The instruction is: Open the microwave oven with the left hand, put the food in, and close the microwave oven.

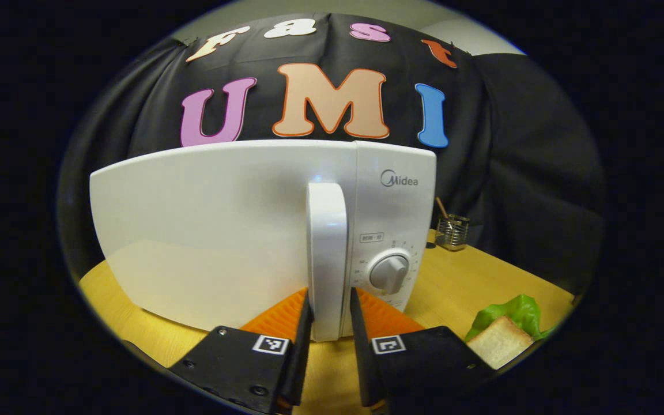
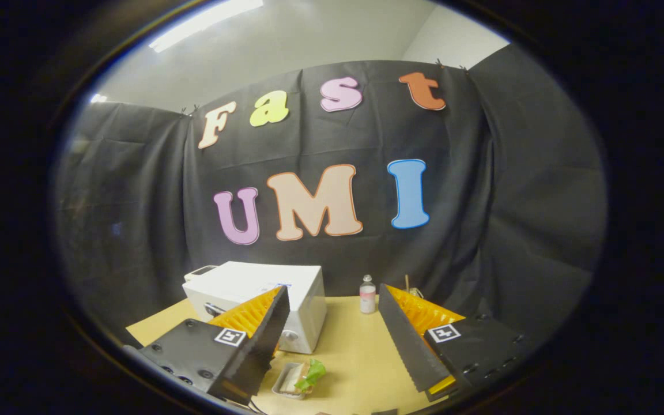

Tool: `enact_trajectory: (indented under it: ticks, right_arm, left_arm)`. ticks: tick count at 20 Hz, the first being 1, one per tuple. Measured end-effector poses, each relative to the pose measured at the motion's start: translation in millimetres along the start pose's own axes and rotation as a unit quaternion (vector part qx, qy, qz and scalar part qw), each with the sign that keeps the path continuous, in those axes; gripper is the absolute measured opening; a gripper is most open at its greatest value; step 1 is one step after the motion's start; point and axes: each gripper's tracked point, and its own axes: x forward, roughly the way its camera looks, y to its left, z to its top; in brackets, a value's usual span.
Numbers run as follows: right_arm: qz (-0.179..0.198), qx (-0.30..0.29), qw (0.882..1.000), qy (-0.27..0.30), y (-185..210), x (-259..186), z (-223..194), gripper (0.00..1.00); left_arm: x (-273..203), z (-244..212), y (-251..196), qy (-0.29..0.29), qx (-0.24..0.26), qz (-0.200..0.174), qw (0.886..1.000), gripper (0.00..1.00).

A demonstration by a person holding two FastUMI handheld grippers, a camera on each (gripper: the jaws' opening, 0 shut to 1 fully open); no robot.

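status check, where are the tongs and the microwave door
Left tongs straddling white microwave's upright door handle. Right tongs open, hovering. Door shut; sandwich tray waiting.

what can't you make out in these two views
- Inside of the white microwave oven: left gripper view, hidden by its door.
- Whether the left gripper presses the white door handle: contact unclear.
- Toast-and-lettuce sandwich: cut off by the edge.
- Small clear bottle: right gripper view, too small.
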Motion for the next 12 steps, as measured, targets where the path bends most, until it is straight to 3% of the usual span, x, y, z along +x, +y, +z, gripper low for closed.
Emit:
enact_trajectory:
  ticks: [1,10,11,12]
  right_arm:
    - [0.000,0.002,1.000,0.002,-1.5,0.5,-2.8,0.92]
    - [0.016,0.017,1.000,0.013,-2.1,2.6,-25.1,0.92]
    - [0.020,0.019,0.999,0.014,-0.6,1.8,-28.2,0.98]
    - [0.024,0.021,0.999,0.016,1.3,1.3,-30.4,0.98]
  left_arm:
    - [-0.7,3.8,-0.9,-0.010,-0.005,0.002,1.000,0.27]
    - [-2.0,2.3,0.4,-0.004,-0.005,0.009,1.000,0.19]
    - [-2.8,3.0,-0.5,-0.009,-0.013,0.005,1.000,0.18]
    - [-3.6,3.4,-1.2,-0.011,-0.018,-0.002,1.000,0.15]
